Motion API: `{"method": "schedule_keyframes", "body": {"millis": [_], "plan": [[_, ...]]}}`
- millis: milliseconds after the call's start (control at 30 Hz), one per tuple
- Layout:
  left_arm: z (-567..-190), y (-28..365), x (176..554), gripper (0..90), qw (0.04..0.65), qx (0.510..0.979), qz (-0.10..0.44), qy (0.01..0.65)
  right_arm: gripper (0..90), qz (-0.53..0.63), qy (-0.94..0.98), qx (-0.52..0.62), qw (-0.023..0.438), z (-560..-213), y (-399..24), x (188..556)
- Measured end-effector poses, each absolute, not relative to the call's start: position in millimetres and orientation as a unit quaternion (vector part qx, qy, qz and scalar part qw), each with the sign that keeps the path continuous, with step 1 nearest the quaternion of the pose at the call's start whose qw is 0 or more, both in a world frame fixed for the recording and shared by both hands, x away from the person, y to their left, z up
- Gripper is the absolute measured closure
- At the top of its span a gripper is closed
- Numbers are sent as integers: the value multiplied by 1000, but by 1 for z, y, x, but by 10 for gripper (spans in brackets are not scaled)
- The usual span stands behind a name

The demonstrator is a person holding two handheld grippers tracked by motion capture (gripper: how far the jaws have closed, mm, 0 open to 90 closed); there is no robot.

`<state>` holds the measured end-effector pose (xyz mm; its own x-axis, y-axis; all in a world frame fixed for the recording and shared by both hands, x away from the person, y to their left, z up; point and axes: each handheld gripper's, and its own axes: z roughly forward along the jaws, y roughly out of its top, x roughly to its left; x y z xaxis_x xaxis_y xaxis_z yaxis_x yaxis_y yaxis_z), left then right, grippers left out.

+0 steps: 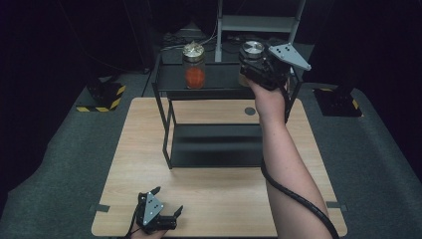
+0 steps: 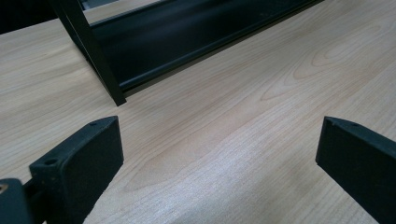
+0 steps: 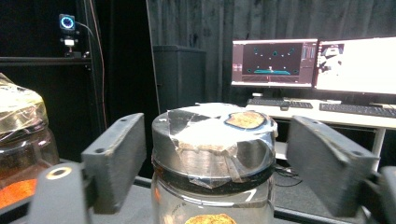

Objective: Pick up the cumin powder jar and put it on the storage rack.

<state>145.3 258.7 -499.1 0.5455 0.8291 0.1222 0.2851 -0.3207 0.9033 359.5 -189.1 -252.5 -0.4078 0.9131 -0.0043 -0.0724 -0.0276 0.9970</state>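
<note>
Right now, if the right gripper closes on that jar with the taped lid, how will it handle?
The jar looks like glass, so probably rigid, smooth and breakable. Wrinkled tape on the lid may give the right gripper some purchase. Tall and narrow on the shelf, it could tip if nudged.

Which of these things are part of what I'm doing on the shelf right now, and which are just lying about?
In the job:
- right gripper, jaws open either side of the jar
- jar with taped lid
- black shelf rack, top tier

Lying about:
- jar of orange powder beside it
- left gripper, open, low over the table
- monitors and keyboards behind
</note>
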Motion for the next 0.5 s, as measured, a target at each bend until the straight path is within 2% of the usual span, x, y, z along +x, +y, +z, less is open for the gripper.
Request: {"method": "schedule_keyframes", "body": {"millis": [200,500], "plan": [[-499,258,145,11,450,755,302,368,0,617,569,371,398,-253,-190,357],[-499,258,146,11,450,756,302,367,0,619,574,360,396,-255,-195,349]]}}
